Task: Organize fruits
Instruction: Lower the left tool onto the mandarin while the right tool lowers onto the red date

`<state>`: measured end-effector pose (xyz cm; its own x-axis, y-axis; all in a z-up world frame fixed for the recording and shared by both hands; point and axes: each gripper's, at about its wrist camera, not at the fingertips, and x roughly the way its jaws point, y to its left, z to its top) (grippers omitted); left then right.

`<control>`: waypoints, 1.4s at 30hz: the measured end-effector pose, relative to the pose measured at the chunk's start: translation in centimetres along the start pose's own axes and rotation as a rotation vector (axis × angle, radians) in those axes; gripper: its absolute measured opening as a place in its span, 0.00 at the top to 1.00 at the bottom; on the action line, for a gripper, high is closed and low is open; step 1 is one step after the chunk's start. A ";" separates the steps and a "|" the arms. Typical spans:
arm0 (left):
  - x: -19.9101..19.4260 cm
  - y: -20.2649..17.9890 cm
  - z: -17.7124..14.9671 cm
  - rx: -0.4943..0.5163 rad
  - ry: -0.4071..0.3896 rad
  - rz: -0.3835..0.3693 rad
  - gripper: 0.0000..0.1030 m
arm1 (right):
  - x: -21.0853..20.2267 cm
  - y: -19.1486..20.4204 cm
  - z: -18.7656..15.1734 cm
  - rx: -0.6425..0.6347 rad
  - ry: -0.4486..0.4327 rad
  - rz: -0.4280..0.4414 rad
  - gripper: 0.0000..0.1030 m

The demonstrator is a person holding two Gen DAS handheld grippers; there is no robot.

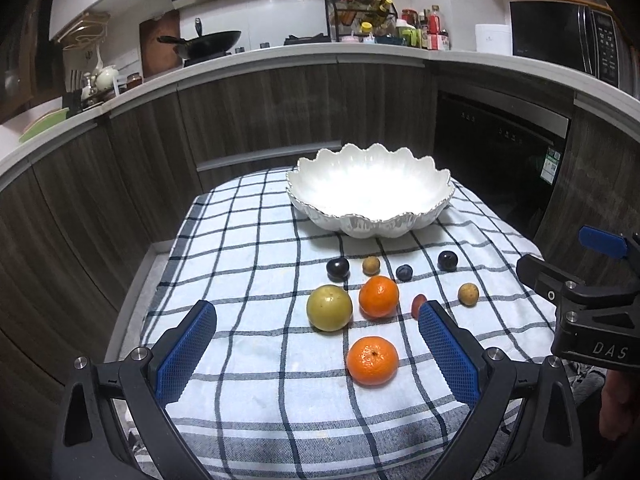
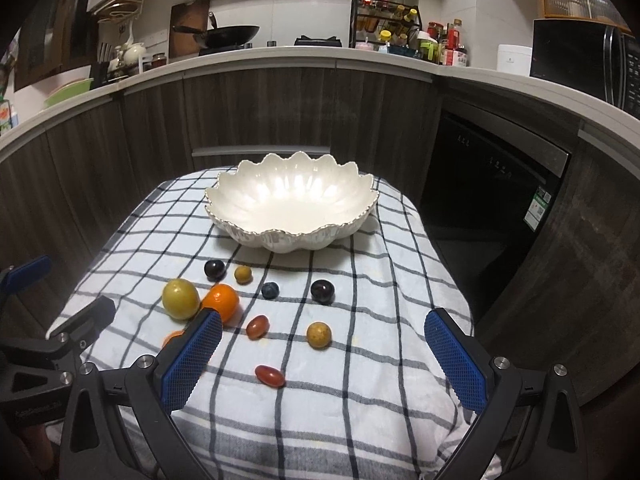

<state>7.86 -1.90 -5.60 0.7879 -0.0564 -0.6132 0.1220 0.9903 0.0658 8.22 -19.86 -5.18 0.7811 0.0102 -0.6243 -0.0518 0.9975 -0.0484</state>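
Nearest the lens: left tongs [image 1: 318,344], blue ribbed pads spread wide, nothing between them, hovering over the near part of the checked blue-and-white cloth [image 1: 256,408] on the worktop. Right tongs [image 2: 323,350] likewise spread apart and empty, over the near right of the cloth.

Just beyond the left tongs: a round orange mandarin [image 1: 372,361], then a second orange mandarin [image 1: 379,296] touching or just beside a round yellow-green fruit [image 1: 329,307] to its left. Farther off, a dark purple plum [image 1: 338,268], a small tan round fruit [image 1: 371,265], a small dark blue berry [image 1: 404,272] and another dark purple plum [image 1: 447,260]. To the right, a second tan round fruit [image 1: 468,294]. Between the right tongs: an oval red tomato [image 2: 270,376] near, another reddish oval fruit [image 2: 257,327] beyond.

At the far end of the cloth, apart from all fruit: a white scalloped ceramic bowl [image 2: 224,196], holding nothing.
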 end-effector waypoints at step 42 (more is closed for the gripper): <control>8.1 -3.7 -4.2 0.117 0.242 -0.118 0.20 | 8.5 1.6 -3.9 -0.020 0.285 0.173 0.42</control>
<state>11.32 -5.45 -14.10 0.5993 -0.1244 -0.7908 0.2841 0.9566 0.0648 12.35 -18.48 -13.63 0.5544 0.1563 -0.8174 -0.1826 0.9811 0.0638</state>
